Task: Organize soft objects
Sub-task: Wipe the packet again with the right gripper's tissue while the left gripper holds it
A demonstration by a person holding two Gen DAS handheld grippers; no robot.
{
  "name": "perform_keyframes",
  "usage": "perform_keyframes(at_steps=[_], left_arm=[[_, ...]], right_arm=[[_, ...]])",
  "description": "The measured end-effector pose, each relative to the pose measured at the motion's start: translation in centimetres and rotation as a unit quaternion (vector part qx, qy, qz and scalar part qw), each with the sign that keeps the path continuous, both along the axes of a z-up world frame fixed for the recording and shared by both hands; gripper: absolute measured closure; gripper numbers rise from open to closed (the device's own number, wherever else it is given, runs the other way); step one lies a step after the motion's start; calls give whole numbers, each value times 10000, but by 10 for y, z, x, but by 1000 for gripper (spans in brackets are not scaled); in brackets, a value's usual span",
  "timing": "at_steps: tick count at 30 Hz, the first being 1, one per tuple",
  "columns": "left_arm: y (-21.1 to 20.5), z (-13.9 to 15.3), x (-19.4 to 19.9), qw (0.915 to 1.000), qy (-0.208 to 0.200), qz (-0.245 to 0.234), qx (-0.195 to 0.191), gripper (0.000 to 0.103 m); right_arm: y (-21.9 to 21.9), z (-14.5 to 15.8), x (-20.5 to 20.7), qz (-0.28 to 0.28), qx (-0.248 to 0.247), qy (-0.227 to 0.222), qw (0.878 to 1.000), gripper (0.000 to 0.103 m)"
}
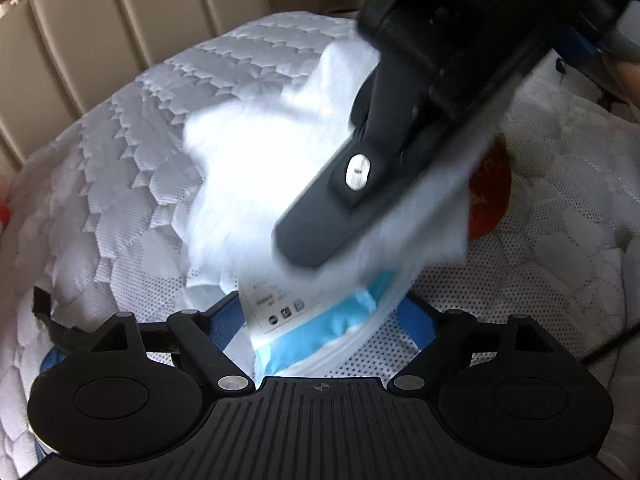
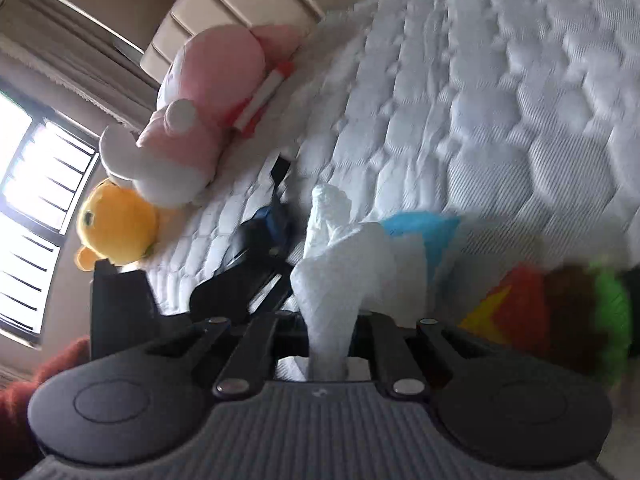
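1. A white plush toy (image 1: 256, 160) with a blue patch (image 1: 340, 320) and a sewn-in label (image 1: 276, 304) lies on a quilted white mattress (image 1: 120, 140), between the two hand-held grippers.
2. The left gripper (image 1: 320, 320) sits low over the mattress with its blue-padded fingers (image 1: 416, 320) spread wide; the toy's labelled, blue-trimmed end rests in the gap between them, and they are not pressing on it.
3. The right gripper (image 2: 328, 344) has its fingers drawn in tight on a bunched fold of the white plush toy (image 2: 336, 272), which rises out of the pinch; the blue patch (image 2: 420, 228) shows just behind it.
4. In the left wrist view the right gripper (image 1: 304, 240) appears as a dark, blurred body slanting down from the upper right onto the toy.
5. A red, yellow and green plush (image 2: 560, 308) lies just beside the white toy; in the left view only its red edge (image 1: 490, 196) peeks out behind it.
6. Farther along the mattress, near a padded beige headboard (image 2: 224, 12), rest a pink and white plush (image 2: 200, 112) and a yellow bear plush (image 2: 116, 228), touching each other.
7. A window (image 2: 32, 208) is bright at the left of the right wrist view, and a reddish sleeve (image 2: 36, 392) shows at the lower left corner.
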State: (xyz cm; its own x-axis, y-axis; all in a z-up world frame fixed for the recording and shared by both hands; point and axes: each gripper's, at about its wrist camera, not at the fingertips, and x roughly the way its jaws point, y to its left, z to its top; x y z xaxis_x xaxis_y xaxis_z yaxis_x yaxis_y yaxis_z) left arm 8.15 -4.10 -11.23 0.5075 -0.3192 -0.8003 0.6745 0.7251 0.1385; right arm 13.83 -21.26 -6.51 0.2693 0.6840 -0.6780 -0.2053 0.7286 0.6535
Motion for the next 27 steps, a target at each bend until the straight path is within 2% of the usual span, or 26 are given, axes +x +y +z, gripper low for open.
perform_keyframes(at_steps=[3,6,11,14,15,18,21,24,25,26,27], left_arm=[[-1,0,0,10000,-2,0,-4,14],[-1,0,1,9999,-12,14,-106,12],[3,13,3,9995,-167,16,-256,10],[13,27,-4,9988,-439,-2,-234,10],[13,29,-10,9976,-669,-150,-103,9],[3,29,-33,9841,-1492,-841,463,9],[-15,10,-44,9740,-1556,-1403,856,9],[-28,-7,-39,9622,-1825,-1598,1239,8],[-27,-6,-35,9614,-1916,-1540,1233,8],[-26,-4,-27,9658,-1888,-1357,1146,11],[-22,-2,-14,9759,-1678,-1035,936,23]], right_arm=[[3,-6,1,-27,-599,52,9982,94],[-4,-4,2,-265,-872,-19,9958,94],[-18,4,1,-673,-1655,-468,9828,94],[-35,6,2,-1011,-1509,-407,9825,94],[-40,8,1,-1084,-1459,-406,9825,94],[-40,11,1,-1106,-1465,-505,9817,94],[-29,10,2,-972,-1554,-594,9813,94],[-22,11,0,-840,-1668,-683,9800,94],[-22,11,0,-833,-1681,-705,9797,94],[-23,11,0,-859,-1680,-712,9795,94],[-25,12,0,-896,-1674,-714,9792,94]])
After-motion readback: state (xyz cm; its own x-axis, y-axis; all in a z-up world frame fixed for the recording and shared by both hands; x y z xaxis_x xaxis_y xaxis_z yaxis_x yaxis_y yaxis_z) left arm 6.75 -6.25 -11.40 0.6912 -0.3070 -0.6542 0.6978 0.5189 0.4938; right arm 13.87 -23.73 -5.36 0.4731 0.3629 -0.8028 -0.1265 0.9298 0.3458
